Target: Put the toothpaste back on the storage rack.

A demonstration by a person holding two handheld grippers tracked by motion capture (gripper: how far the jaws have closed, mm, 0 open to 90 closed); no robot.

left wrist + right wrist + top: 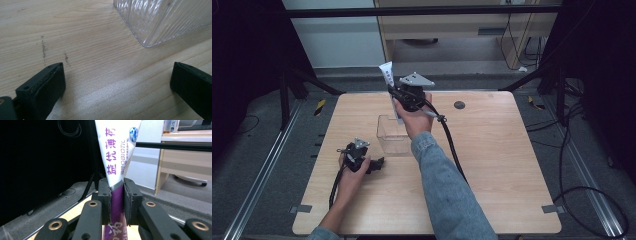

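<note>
the right gripper [116, 202] is clamped on a white and purple toothpaste tube [115, 157]: in the right gripper view the two black jaws press flat against the tube's narrow purple part from either side, and the tube widens above them into a white body with purple chinese characters and the word "probiotic". in the high view the right gripper [398, 95] is held up above the far part of the wooden table [492, 165], with the toothpaste tube [387, 75] sticking up and away from the person past the table's far edge. its grey three-cornered plate sits on top, and its black cable trails back along the denim sleeve [447, 185].

just on the near side of that gripper, on the table, stands a clear plastic box [393, 134], open at the top, with ribbed walls. the tube is above and beyond it, not inside it.

the left gripper [378, 163] rests low at the near left part of the table, its jaws pointing towards the box. in the left gripper view the left gripper [117, 82] has its jaws wide apart with bare wood between them, and a corner of the clear plastic box [160, 20] lies ahead, apart from both jaws.

a small dark round disc [459, 105] lies on the table to the right of the raised hand.
</note>
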